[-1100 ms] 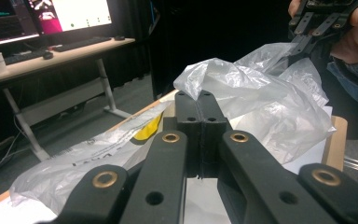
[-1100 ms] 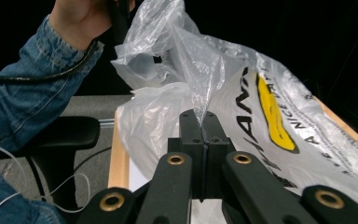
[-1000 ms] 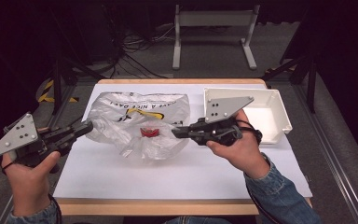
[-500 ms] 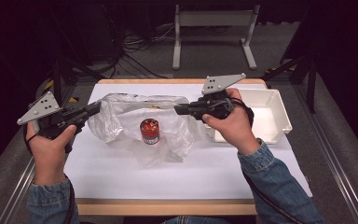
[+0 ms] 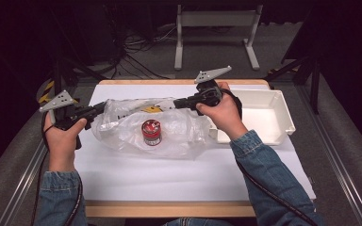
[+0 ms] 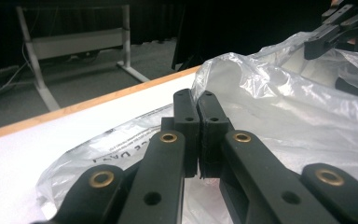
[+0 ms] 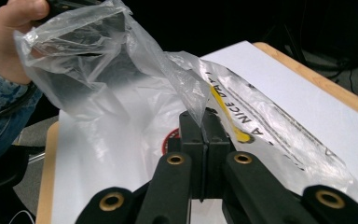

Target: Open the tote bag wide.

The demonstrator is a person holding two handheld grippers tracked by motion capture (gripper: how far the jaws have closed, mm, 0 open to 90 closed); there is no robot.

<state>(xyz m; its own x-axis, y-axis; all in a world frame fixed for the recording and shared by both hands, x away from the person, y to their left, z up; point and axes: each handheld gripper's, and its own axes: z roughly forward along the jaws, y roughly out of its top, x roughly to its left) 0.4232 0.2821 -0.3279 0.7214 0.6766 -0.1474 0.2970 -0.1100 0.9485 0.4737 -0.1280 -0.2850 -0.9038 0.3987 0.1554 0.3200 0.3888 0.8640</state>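
Note:
A clear plastic bag [image 5: 179,129] lies across the white table top [image 5: 169,174], with a red can [image 5: 151,132] standing inside it. My left gripper [image 5: 98,109] is shut on the bag's left edge; in the left gripper view the film [image 6: 270,93] rises from the closed jaws [image 6: 198,119]. My right gripper [image 5: 178,101] is shut on the bag's upper edge near the yellow print [image 5: 152,109]. In the right gripper view a fold of film [image 7: 186,88] is pinched between the jaws [image 7: 204,126], the can's red rim [image 7: 171,136] peeks beside them, and the other hand [image 7: 9,37] holds the far edge up.
A white empty tray [image 5: 283,117] sits at the table's right, just behind the right hand. The wooden table edge [image 5: 169,209] runs along the near side. A metal stand [image 5: 217,28] and cables lie on the floor beyond the table.
Both hands have moved away from the person, toward the far side of the table, taking the bag's edges with them. The bag is spread wider. The can has stayed in place.

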